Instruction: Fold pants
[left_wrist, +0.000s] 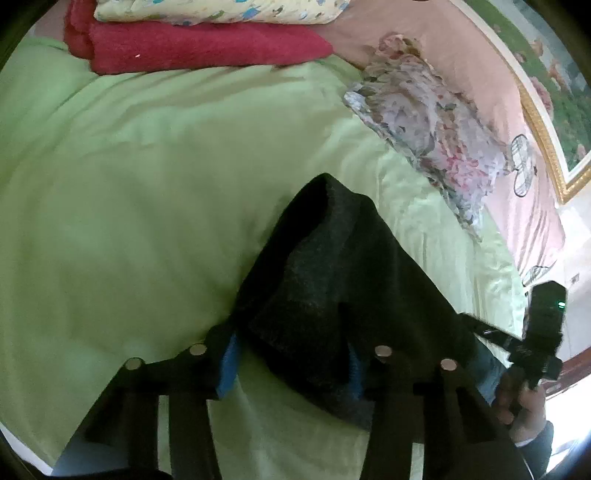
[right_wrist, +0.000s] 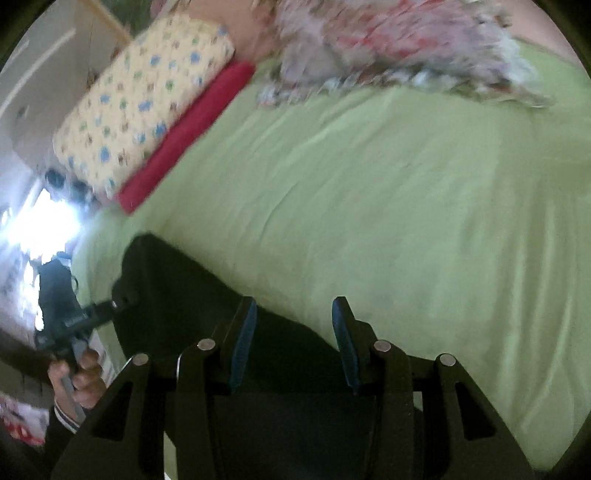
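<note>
Left gripper (left_wrist: 293, 363), nearest the left wrist camera: blue pads sit either side of a bunched fold of the dark pants (left_wrist: 332, 280). The right pad is half buried in cloth; the left pad (left_wrist: 227, 363) shows a sliver of green beside the fabric. Whether the pads truly pinch the fold I cannot tell.

Right gripper (right_wrist: 293, 345): fingers stand apart, both blue pads bare on their inner faces, with dark cloth lying below and between them, untouched as far as can be seen. Not clamped.

Location of pants: on the green bedsheet (left_wrist: 129, 177), at its near edge. One end is heaped up in a peak at the left gripper; the rest runs flat toward the right gripper and off the bottom of its view.

Handling, judged: thick, felt-like knit, soft and limp, matte, not slippery. Light for its bulk. It will sag and drape from any hold, so two spaced holds on one hem or the waistband should keep an edge straight. Not fragile.

Count:
- pants: one
- grippers: two, each in a person's hand
- red folded blanket (left_wrist: 199, 48): one, far edge of the bed
- yellow printed quilt (right_wrist: 140, 99): one, stacked on the red
- floral bedding (left_wrist: 424, 122): one heap, far right corner
</note>
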